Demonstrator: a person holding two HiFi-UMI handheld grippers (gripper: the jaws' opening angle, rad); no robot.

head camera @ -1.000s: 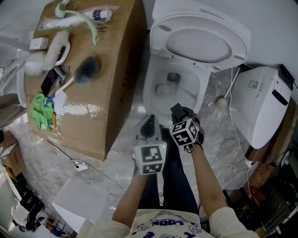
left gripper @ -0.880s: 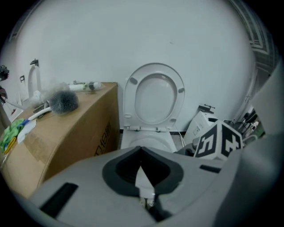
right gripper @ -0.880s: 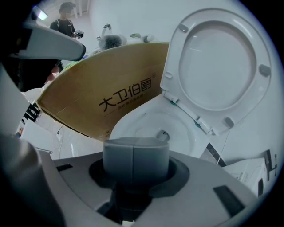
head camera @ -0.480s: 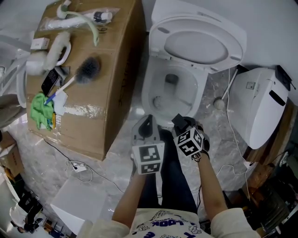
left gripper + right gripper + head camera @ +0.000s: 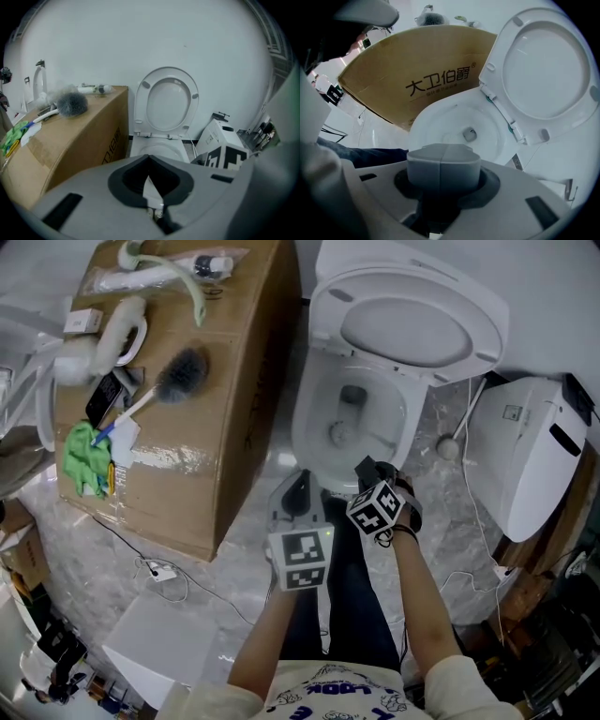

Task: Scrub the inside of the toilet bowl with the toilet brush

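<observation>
The white toilet bowl (image 5: 349, 424) stands open with its lid (image 5: 424, 326) raised; the bowl (image 5: 459, 125) holds nothing. The toilet brush (image 5: 178, 377), grey bristles on a white handle, lies on top of the cardboard box (image 5: 234, 409) left of the toilet, out of either gripper's reach. It also shows as the brush (image 5: 71, 103) on the box top. My left gripper (image 5: 298, 491) hovers just before the bowl's front rim, jaws shut and empty (image 5: 149, 157). My right gripper (image 5: 371, 471) is beside it, over the front rim, its pads pressed together on nothing (image 5: 444, 150).
A second white toilet unit (image 5: 536, 454) lies on the floor at the right, with a white round-headed stick (image 5: 450, 442) and cables between it and the bowl. On the box lie a green cloth (image 5: 82, 461), a phone (image 5: 101, 399) and several white items. A cable plug (image 5: 159, 572) is on the marble floor.
The right gripper drew back a little towards me, then eased forward again. The left gripper has hardly moved. The brush stays on the box.
</observation>
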